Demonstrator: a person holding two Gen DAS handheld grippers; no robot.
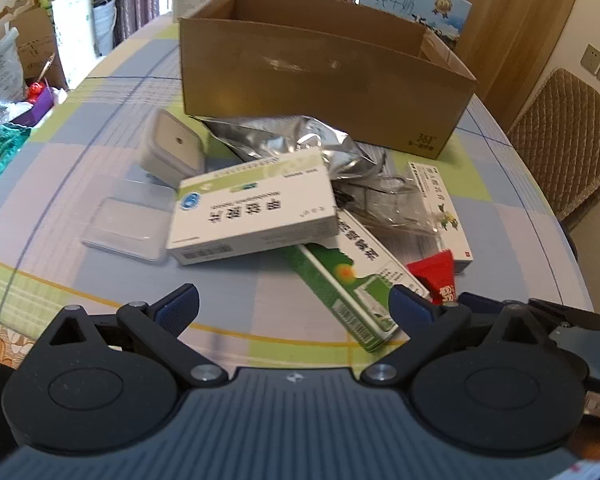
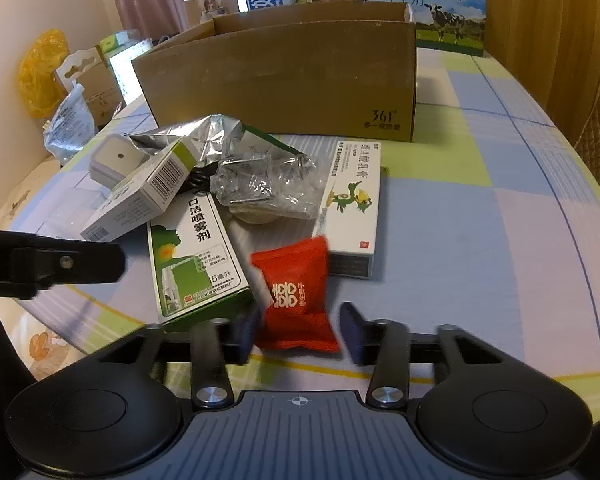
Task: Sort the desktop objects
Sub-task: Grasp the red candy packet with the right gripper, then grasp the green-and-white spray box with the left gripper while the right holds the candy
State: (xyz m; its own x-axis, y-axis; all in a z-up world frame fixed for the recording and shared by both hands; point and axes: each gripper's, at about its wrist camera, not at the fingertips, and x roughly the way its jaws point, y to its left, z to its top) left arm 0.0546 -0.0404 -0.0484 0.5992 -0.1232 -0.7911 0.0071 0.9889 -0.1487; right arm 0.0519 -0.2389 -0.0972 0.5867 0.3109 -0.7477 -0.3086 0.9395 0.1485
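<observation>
A pile of items lies in front of an open cardboard box. It includes a white-green medicine box, a green spray box, a white box with a bird picture, a silver foil bag, a clear bag of small parts and a white square container. A red pouch lies at the near edge of the pile. My right gripper has closed in on its near end, with the fingers against both sides. My left gripper hangs wide open over bare tablecloth, short of the medicine box.
A clear plastic lid lies left of the pile. Milk cartons stand behind the cardboard box. Bags and clutter crowd the table's left edge. A quilted chair back stands at the right. The left gripper's black body reaches in beside the spray box.
</observation>
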